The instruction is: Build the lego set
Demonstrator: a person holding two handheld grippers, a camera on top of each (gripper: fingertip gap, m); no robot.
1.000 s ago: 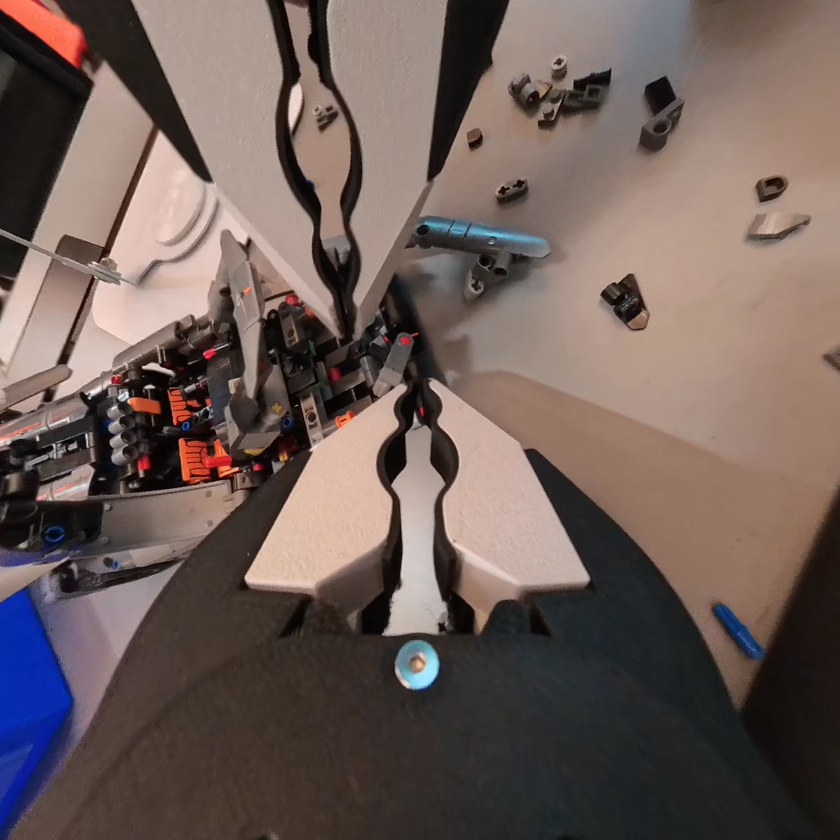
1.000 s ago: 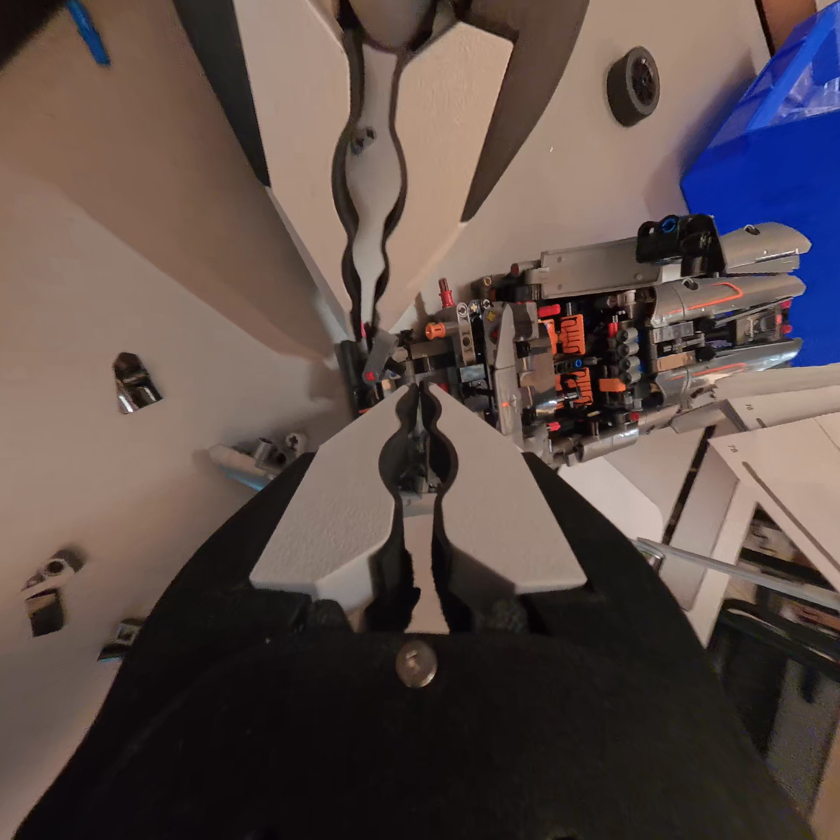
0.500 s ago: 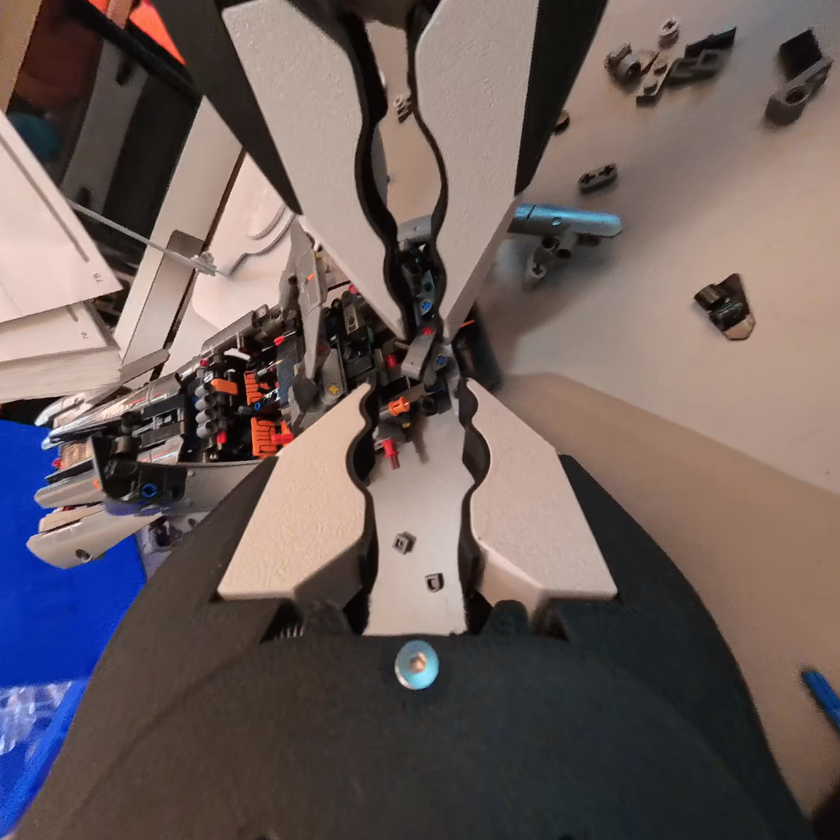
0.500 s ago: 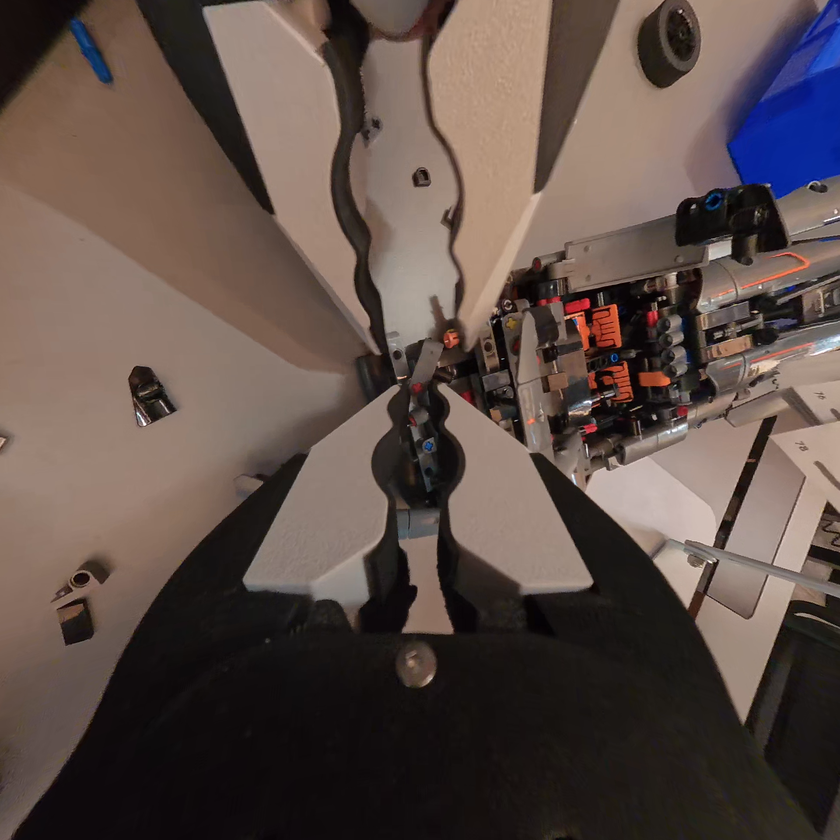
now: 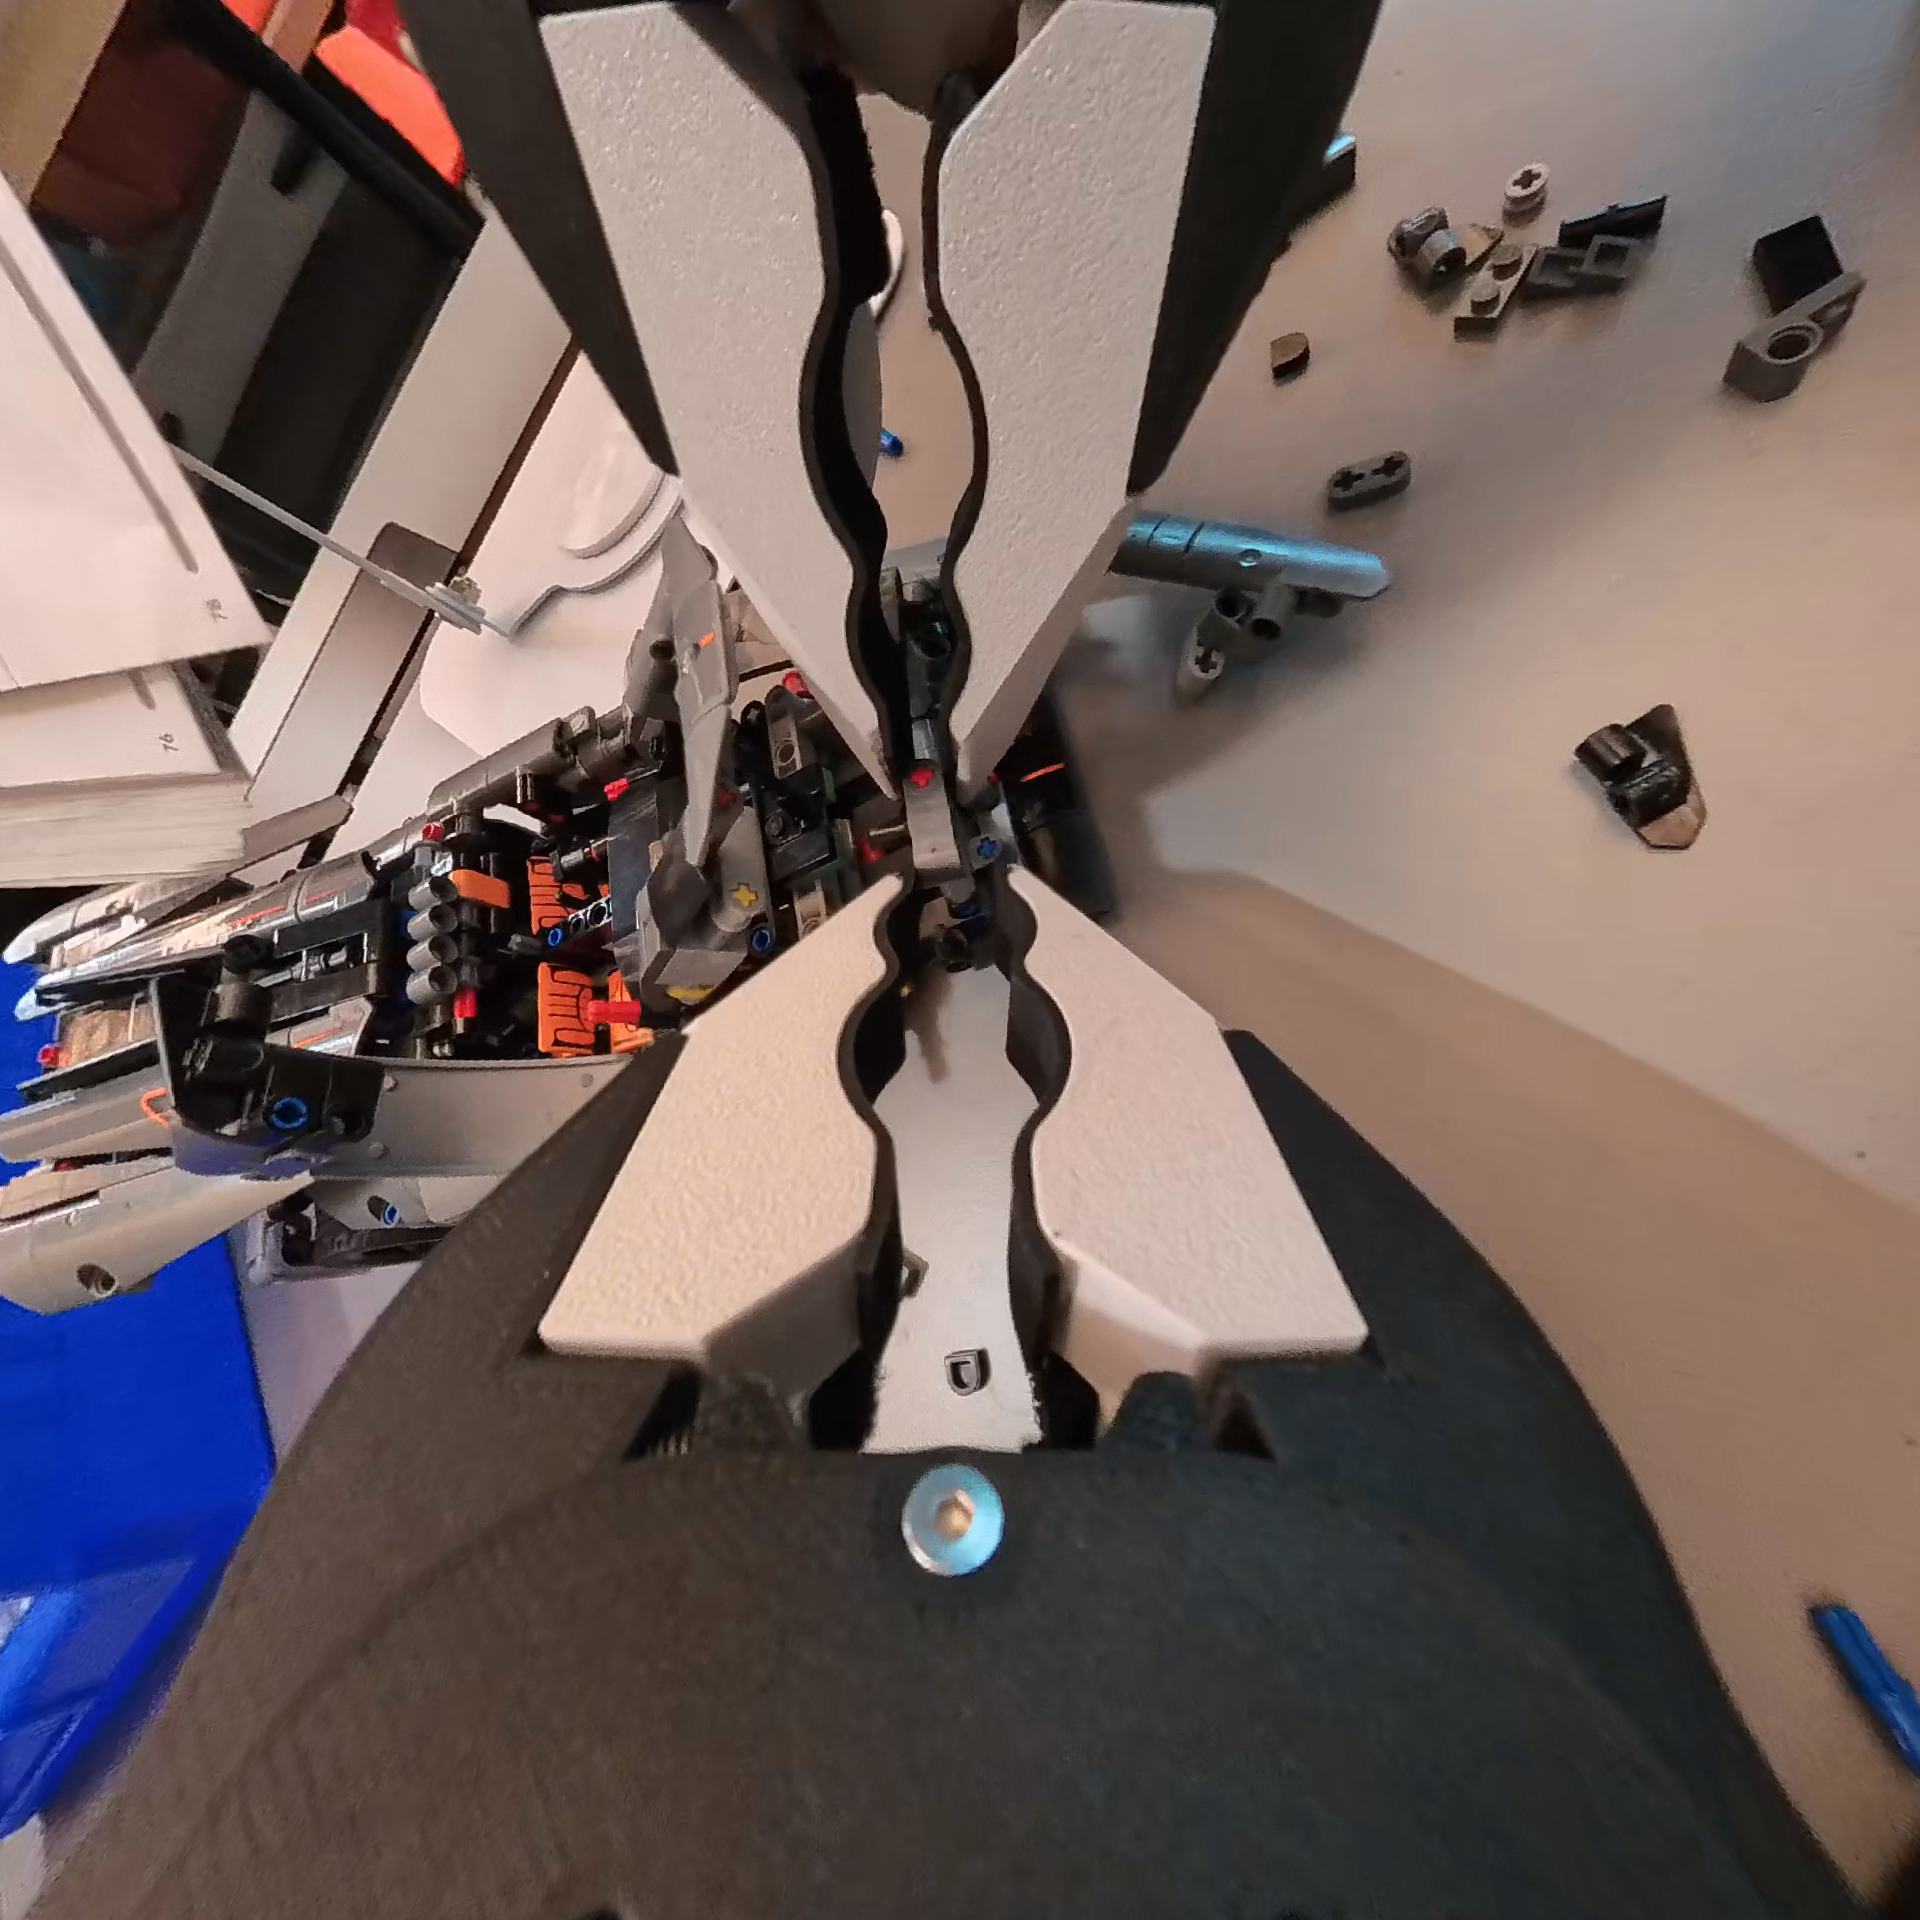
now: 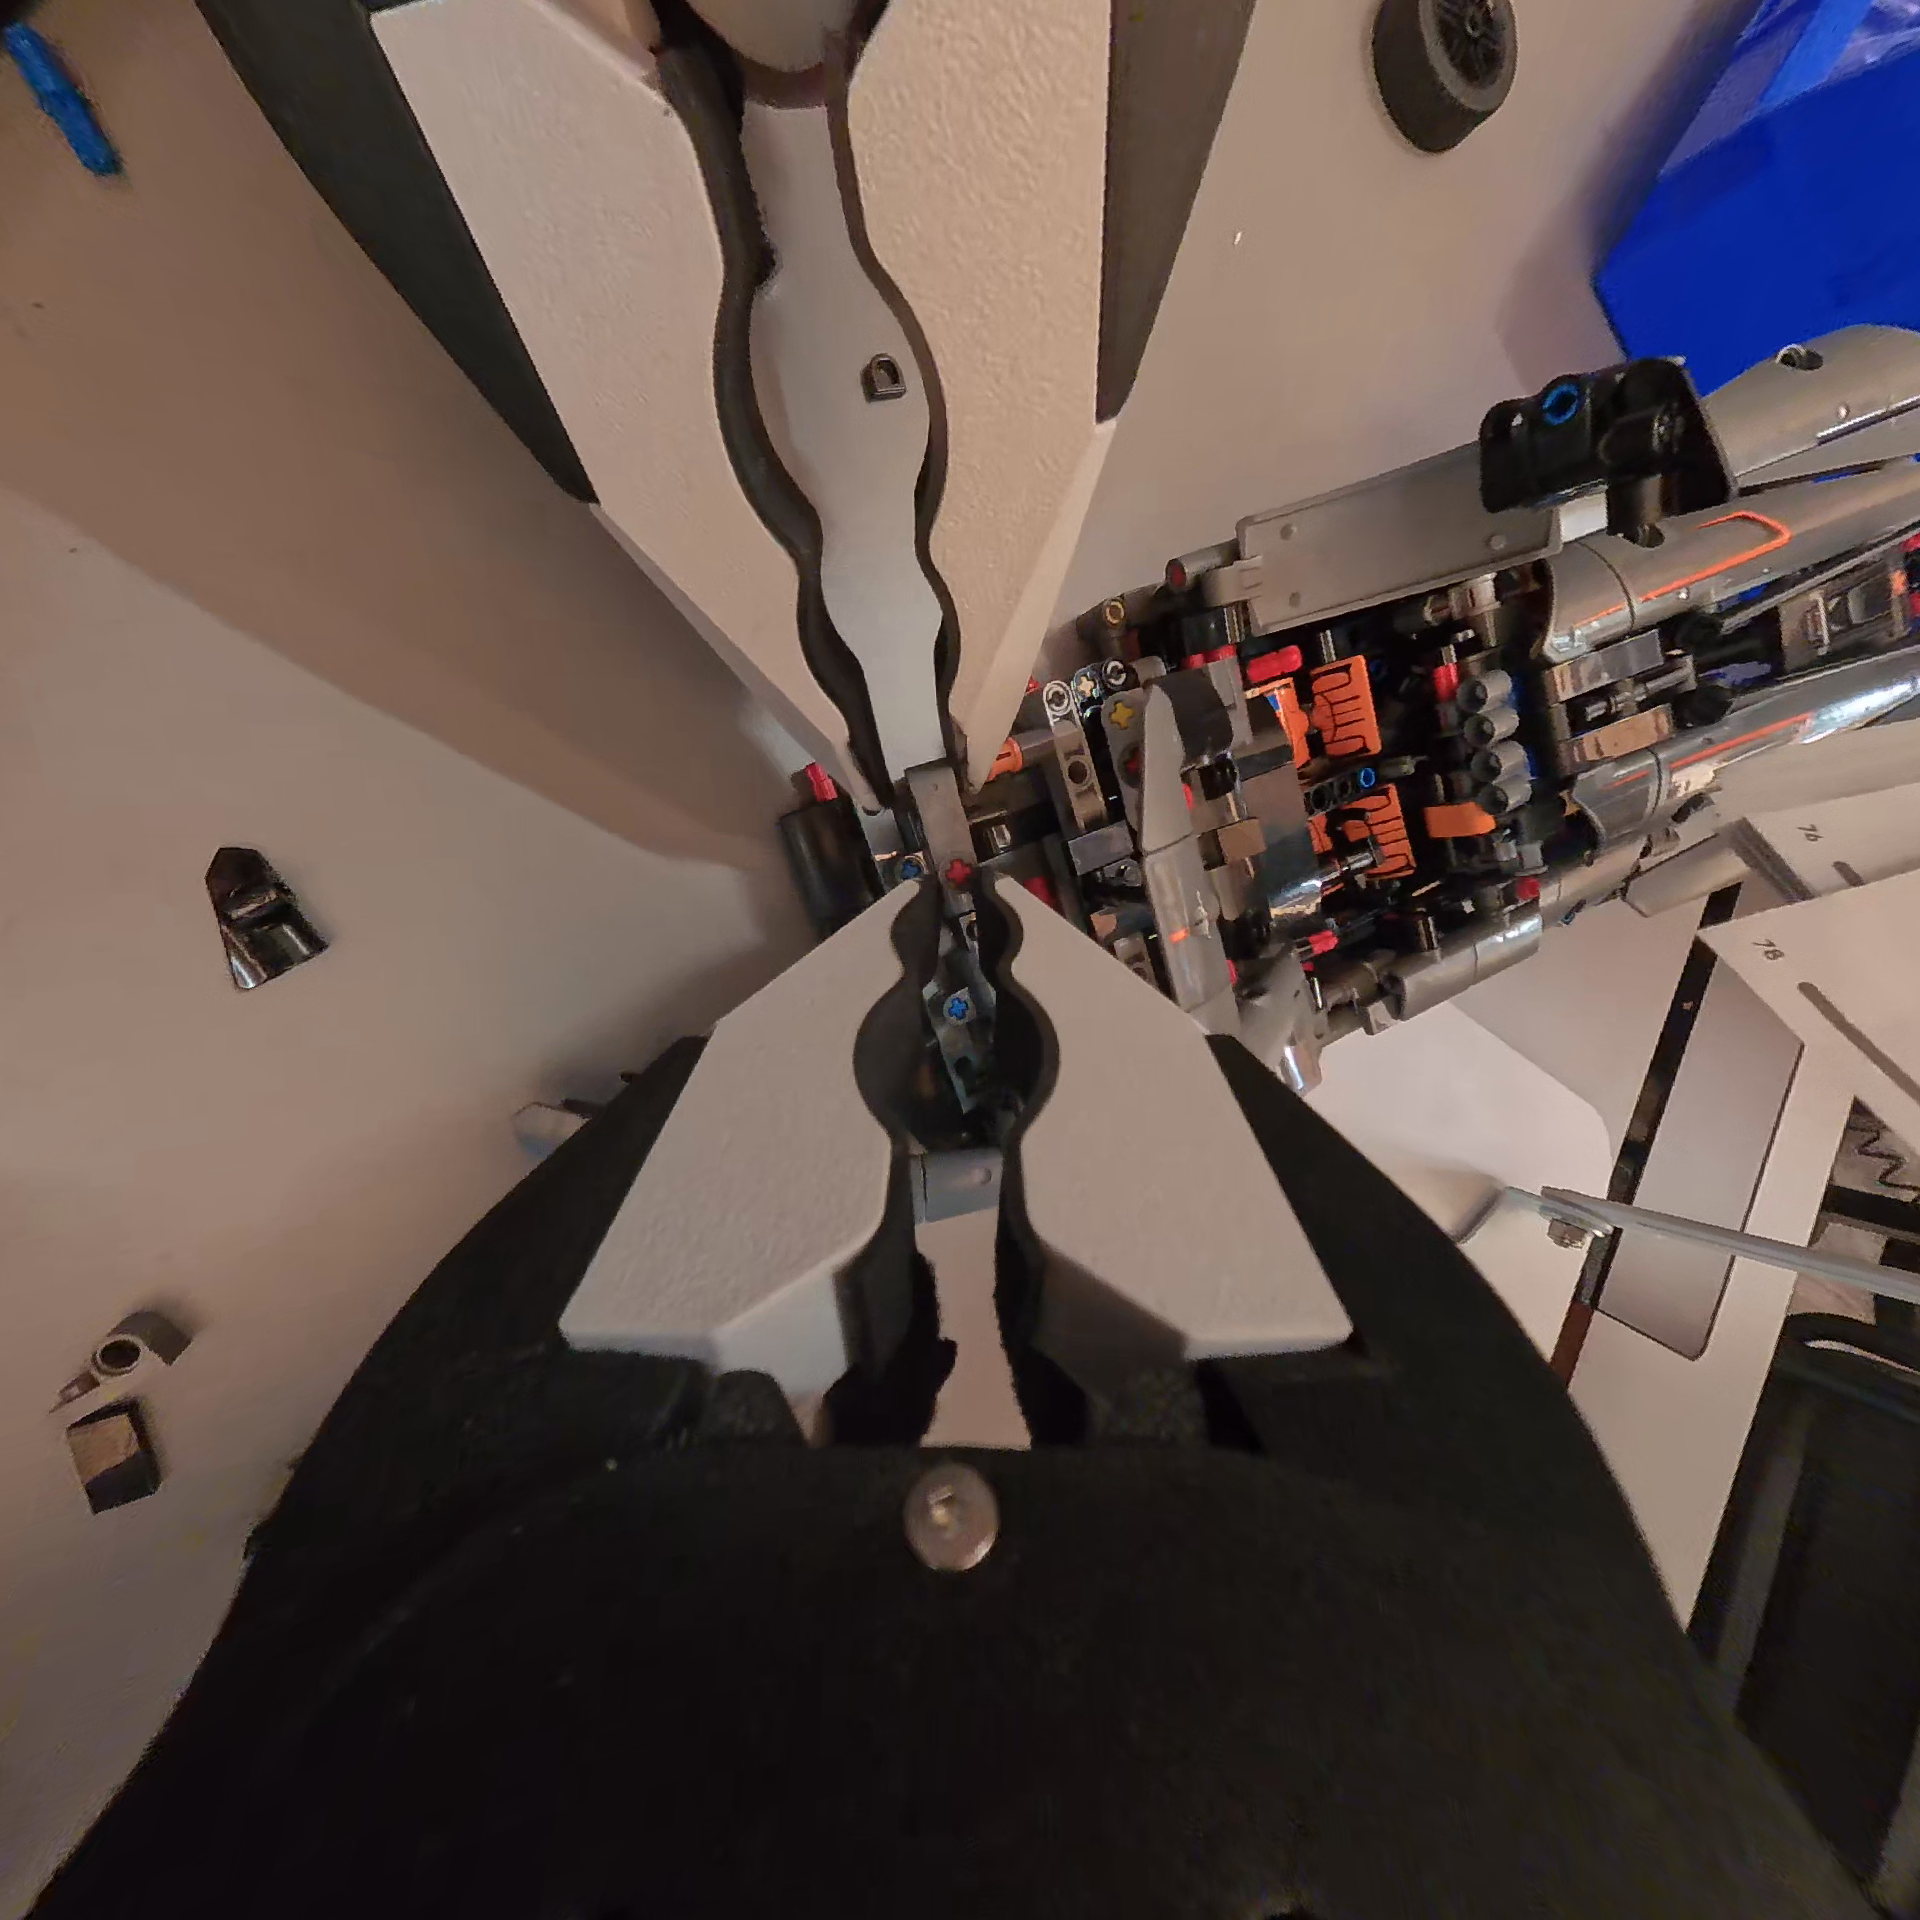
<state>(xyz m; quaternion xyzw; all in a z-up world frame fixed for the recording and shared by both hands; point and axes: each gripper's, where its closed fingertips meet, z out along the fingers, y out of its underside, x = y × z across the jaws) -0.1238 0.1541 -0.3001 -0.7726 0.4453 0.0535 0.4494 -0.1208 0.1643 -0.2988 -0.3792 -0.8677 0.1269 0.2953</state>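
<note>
The partly built lego car (image 5: 416, 935), grey and black with orange parts, lies to the left in the left wrist view and to the right in the right wrist view (image 6: 1455, 779). My left gripper (image 5: 954, 878) is closed on a short grey beam (image 5: 938, 821) at the car's front end. My right gripper (image 6: 956, 881) faces it tip to tip and is shut on a grey beam assembly (image 6: 958, 1013) of the same front end. The right gripper also shows at the top of the left wrist view (image 5: 928, 779). The left gripper shows at the top of the right wrist view (image 6: 925, 795).
Several loose dark parts (image 5: 1507, 260) lie on the white table at the far right, with a long grey piece (image 5: 1247, 561) and a blue pin (image 5: 1870, 1683). A blue bin (image 6: 1766, 208), a black wheel (image 6: 1444, 62) and instruction booklets (image 5: 104, 623) are around the car. The grippers are tip to tip, or close to it.
My left gripper opened half a second ago and has closed again, now on the grey beam. The car's front has shifted between the two grippers. My right gripper has stayed shut.
</note>
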